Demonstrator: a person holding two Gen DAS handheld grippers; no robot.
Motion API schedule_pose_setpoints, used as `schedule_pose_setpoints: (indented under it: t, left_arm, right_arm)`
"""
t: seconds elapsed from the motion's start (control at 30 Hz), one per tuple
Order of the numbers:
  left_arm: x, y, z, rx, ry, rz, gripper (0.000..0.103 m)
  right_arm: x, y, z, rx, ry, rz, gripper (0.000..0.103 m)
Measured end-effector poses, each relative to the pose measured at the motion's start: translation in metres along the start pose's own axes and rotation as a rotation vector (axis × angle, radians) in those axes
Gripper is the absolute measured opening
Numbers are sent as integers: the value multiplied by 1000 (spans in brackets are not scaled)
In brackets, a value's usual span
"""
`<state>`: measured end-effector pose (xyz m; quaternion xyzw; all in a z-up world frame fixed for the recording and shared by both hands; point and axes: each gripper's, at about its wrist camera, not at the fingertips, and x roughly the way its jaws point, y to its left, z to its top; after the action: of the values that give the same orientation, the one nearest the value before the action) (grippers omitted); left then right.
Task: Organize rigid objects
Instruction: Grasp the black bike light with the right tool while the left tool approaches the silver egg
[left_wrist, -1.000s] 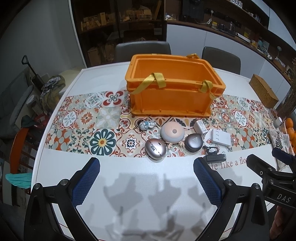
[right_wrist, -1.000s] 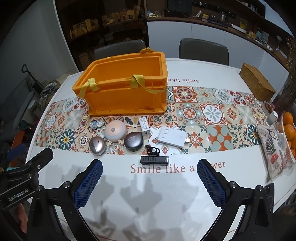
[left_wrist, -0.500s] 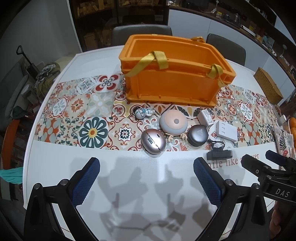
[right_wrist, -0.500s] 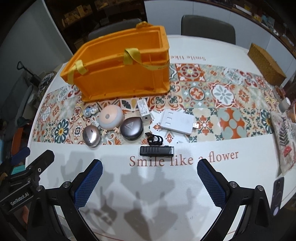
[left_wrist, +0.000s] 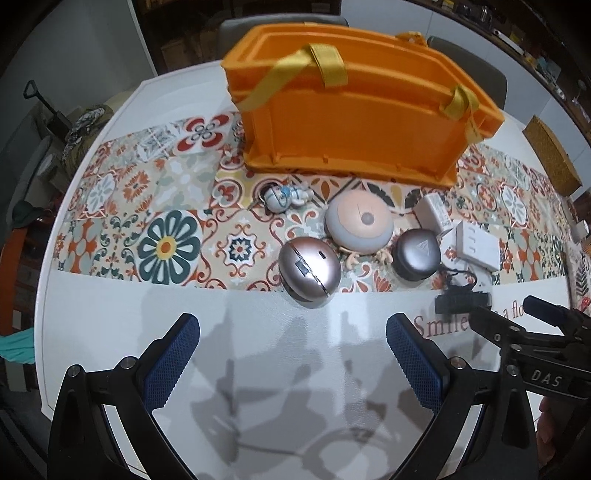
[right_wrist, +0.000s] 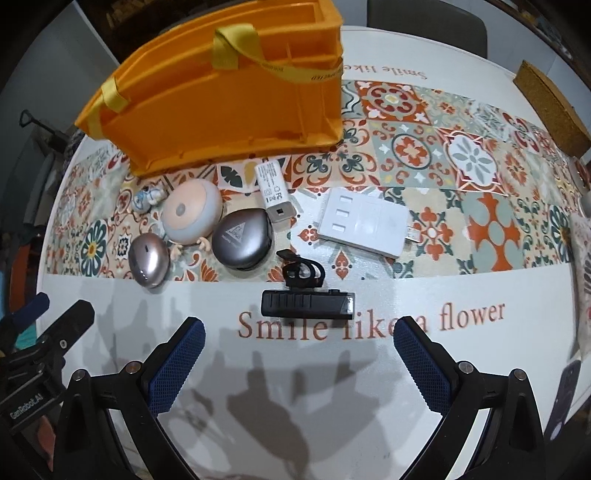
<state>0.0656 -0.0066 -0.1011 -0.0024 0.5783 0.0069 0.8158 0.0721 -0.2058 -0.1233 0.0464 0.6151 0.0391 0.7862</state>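
Note:
An orange crate with yellow straps stands on the tiled runner; it also shows in the right wrist view. In front of it lie a rose-metal oval device, a round peach-and-grey lamp, a grey teardrop case, a small astronaut figure, a white adapter, a white flat box and a black bar light. My left gripper is open, just short of the rose device. My right gripper is open, just short of the black bar light.
A woven box sits at the table's far right. A patterned cloth lies at the right edge. A dark phone lies near the front right. Chairs stand behind the table.
Both grippers have moved forward and down toward the objects, which now look larger. Both stay open and empty. Nothing on the table has moved.

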Motion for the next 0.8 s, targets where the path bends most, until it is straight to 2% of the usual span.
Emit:
schedule_pose_setpoints:
  t: [0.27, 0.8]
  left_arm:
    - [24, -6, 0, 1, 31, -26, 103]
    - [56, -5, -2, 11, 83, -44, 103]
  right_arm:
    - [26, -2, 3, -10, 17, -5, 101]
    - [62, 1, 10, -3, 39, -1, 82]
